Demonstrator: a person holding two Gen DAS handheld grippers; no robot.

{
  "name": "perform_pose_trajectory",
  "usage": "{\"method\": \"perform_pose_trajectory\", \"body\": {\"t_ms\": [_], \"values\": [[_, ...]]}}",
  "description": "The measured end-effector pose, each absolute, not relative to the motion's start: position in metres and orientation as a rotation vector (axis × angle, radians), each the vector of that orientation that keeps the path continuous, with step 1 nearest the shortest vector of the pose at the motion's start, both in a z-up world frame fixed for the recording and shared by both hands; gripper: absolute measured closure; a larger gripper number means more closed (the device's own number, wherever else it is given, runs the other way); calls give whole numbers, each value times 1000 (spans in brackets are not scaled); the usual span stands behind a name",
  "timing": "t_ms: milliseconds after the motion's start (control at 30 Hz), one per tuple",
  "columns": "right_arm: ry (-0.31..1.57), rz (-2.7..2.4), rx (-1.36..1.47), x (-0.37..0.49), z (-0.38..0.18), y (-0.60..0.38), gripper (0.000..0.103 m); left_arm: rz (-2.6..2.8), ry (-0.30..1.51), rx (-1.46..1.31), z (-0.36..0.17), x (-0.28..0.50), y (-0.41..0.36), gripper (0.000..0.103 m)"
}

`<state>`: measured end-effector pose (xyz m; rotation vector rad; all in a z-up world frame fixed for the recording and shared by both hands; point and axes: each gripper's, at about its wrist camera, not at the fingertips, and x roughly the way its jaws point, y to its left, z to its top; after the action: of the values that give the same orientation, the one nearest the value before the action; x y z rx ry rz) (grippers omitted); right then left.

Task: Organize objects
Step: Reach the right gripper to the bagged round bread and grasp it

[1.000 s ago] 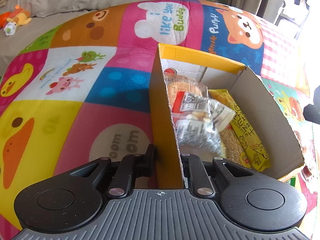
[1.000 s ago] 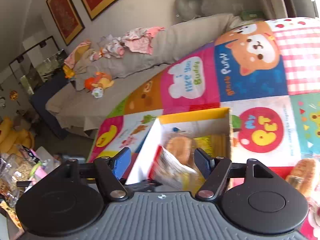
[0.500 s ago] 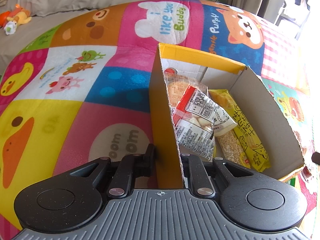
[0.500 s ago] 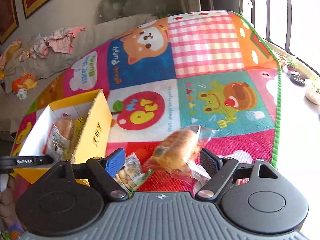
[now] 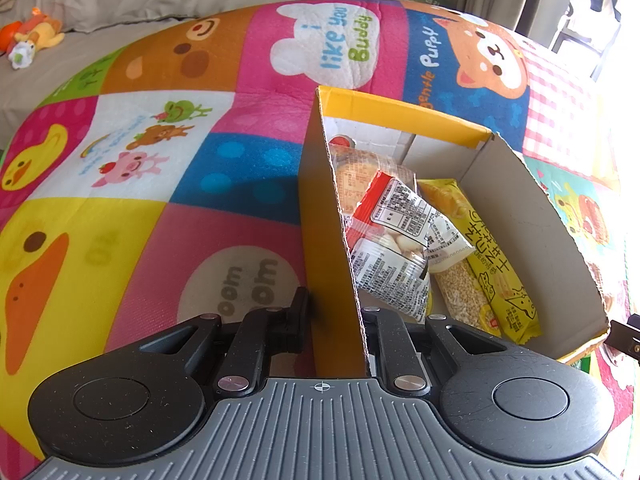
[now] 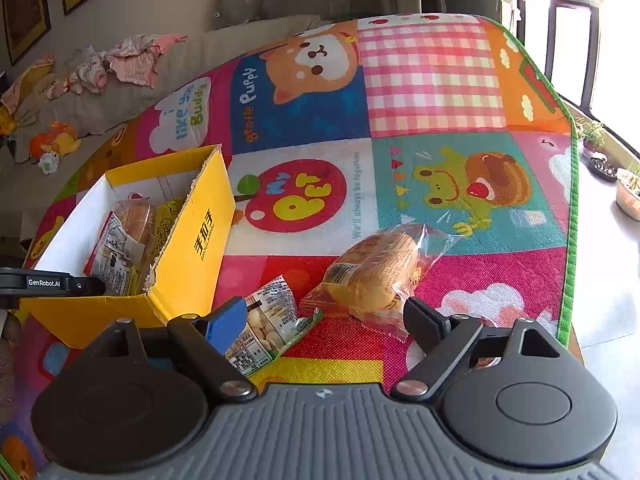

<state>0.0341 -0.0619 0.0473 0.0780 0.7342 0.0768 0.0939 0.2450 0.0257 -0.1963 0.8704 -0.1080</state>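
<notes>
A yellow cardboard box (image 5: 324,240) (image 6: 196,248) stands on the play mat. My left gripper (image 5: 334,316) is shut on the box's near wall. Inside lie a red-and-clear snack bag (image 5: 396,216), a yellow bar packet (image 5: 492,256) and a wrapped bun (image 5: 352,172). My right gripper (image 6: 324,316) is open and empty, low over the mat right of the box. A wrapped bread bun (image 6: 376,268) lies between and just beyond its fingers, and a small snack bag (image 6: 268,328) lies by the left finger.
The colourful play mat (image 6: 432,92) covers the floor; its green edge (image 6: 570,240) runs along the right, with bare floor and plant pots (image 6: 628,196) beyond. A sofa with clothes and soft toys (image 6: 56,144) stands at the back left.
My right gripper swung away from the box to the right and now hovers over the bun and snack bag. The red snack bag has settled in the box. The left gripper kept still.
</notes>
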Motion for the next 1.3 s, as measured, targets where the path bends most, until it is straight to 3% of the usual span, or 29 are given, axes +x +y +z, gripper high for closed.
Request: {"method": "perform_pose_trajectory", "body": {"t_ms": [1300], "values": [[689, -4, -17, 52, 47, -61, 16, -103, 862, -193, 26, 93, 243, 87]]}}
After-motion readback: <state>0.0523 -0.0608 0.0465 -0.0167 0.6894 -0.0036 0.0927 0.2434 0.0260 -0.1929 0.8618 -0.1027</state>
